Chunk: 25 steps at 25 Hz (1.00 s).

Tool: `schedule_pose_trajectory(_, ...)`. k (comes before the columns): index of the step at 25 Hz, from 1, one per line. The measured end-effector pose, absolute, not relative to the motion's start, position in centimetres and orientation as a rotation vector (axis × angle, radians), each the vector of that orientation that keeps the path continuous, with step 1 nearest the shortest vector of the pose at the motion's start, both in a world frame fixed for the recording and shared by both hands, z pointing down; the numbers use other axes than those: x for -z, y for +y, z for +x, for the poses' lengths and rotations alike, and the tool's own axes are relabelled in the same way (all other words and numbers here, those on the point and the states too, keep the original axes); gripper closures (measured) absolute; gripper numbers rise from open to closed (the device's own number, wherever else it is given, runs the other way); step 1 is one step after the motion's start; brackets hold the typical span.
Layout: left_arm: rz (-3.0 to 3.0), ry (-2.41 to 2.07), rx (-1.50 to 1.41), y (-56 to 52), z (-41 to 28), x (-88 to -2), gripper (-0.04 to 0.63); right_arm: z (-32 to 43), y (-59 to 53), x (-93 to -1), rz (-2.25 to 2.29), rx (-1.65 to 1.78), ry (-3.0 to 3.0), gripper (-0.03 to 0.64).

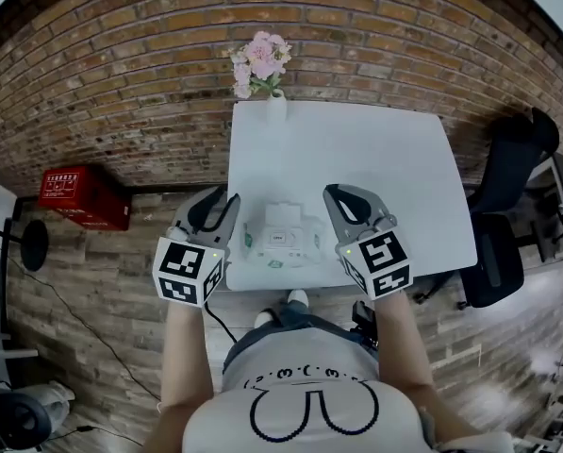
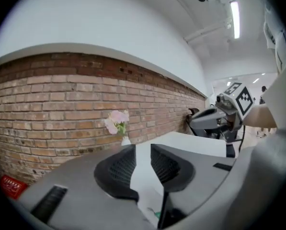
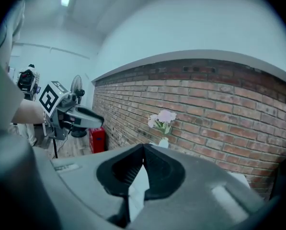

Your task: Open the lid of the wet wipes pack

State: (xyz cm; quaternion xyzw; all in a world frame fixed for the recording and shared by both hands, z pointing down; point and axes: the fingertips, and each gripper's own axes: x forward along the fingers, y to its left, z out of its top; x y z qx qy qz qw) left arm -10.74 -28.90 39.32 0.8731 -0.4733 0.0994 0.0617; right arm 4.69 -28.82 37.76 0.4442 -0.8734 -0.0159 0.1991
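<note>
Currently, at far left, a red box sits on the wood floor against the brick wall, well clear of the table.

Left gripper: held over the near left corner of the white table, pointing toward the wall. Its own view shows the jaws standing a narrow gap apart with nothing between the pads; only tabletop and brick wall show through the gap.

Wet wipes pack: lies flat at the near edge of the table, midway between the two grippers. It lies just beside the left gripper's jaws and a little further from the right gripper's, and neither pair is on it. It has a white top with green print. From the head view I cannot tell whether the lid is up or down.

Behind it, at the far edge, stands a white vase of pink flowers.

Right gripper: held to the right of the pack, also aimed at the wall. In its own view the jaw tips meet. A pale sliver shows in the slit behind the tips; I cannot tell what it is.

Far right: a black chair stands beside the table.
</note>
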Motion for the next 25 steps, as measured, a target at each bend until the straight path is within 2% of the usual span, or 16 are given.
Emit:
schedule_pose_trajectory(2,2.634,-1.529,-0.206,-29.2,-11.3,-36.9,0.597,4.5,-28.7,-36.6,1.259,0.067,-2.461,0.62)
schedule_pose_trajectory(10,2.705,-1.703,0.0,-28.9,-11.6,-30.7,0.597,4.5,-28.2,-31.8,1.359,0.155,-2.539,0.62)
schedule_pose_trajectory(25,2.781,-1.768,0.085,-28.8,-10.7,-26.7,0.597,5.7,-28.4,-27.0,1.524,0.253,-2.589,0.62)
